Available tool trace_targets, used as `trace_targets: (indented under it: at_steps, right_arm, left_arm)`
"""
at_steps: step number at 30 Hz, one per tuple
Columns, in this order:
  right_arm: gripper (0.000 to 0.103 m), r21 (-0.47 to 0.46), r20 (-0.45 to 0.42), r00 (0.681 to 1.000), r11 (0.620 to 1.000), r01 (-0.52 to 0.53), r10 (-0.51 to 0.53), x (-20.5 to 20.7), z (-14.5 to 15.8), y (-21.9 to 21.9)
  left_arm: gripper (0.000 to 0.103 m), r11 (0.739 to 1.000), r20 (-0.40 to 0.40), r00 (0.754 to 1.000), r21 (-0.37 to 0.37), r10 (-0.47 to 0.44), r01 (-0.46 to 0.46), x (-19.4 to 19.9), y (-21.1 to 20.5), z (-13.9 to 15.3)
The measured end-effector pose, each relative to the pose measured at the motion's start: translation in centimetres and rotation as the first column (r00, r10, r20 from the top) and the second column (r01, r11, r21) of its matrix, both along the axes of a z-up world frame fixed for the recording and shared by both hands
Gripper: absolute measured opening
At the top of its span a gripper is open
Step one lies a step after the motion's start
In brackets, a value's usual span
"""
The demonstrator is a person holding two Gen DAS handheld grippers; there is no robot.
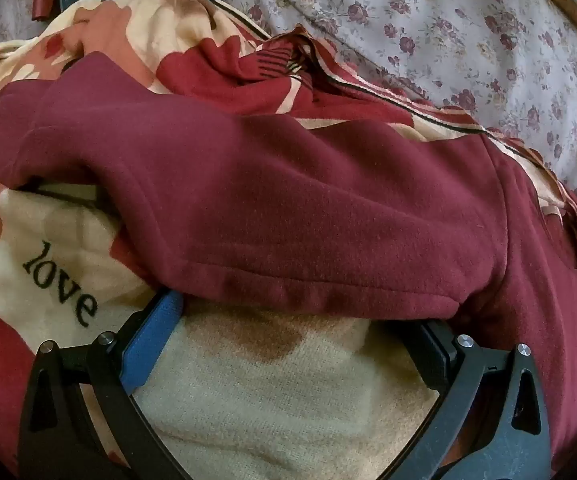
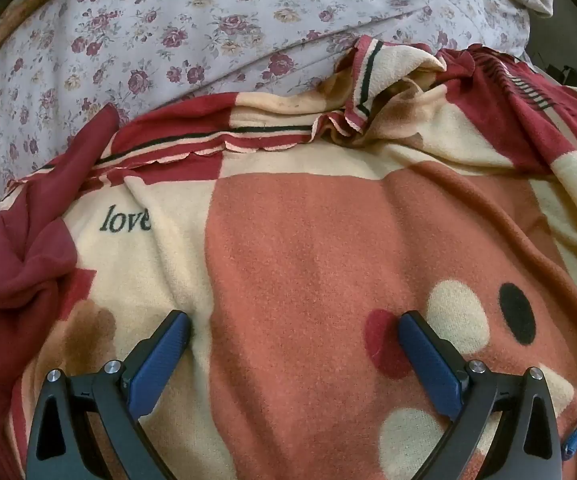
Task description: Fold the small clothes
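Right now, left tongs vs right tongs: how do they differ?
The left tongs have their tips tucked under the hem of the maroon garment; the right tongs have both tips in plain sight. The left sit at the garment's edge, while the right hover over bare patterned blanket, nothing between their fingers. Both are spread wide open, with blue pads.
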State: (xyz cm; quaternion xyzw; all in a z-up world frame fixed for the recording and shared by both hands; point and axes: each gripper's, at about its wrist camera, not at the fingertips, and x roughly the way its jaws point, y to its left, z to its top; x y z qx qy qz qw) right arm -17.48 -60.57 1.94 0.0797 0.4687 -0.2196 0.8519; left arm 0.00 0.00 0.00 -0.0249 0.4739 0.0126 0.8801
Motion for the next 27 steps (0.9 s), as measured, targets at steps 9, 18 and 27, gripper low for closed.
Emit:
trace_targets:
  at_steps: [9,18,27]
  right_arm:
    - [0.103,0.0,0.0,1.0,1.0,0.0,0.0,0.0,0.0,0.0]
    - [0.103,0.0,0.0,1.0,1.0,0.0,0.0,0.0,0.0,0.0]
    - [0.103,0.001,0.001,1.0,1.0,0.0,0.0,0.2,-0.1,-0.1]
  left_arm:
    - [0.103,1.0,0.004,1.0,0.0,0.003,-0.003,0.0,0.0,0.0]
    - [0.103,1.0,-0.061,0.998,0.012,0.016,-0.015,0.5,-0.5,0.3]
    - [0.102,1.0,-0.111,0.994,0.005,0.005,-0.004,-2.9,-0.1,2.3]
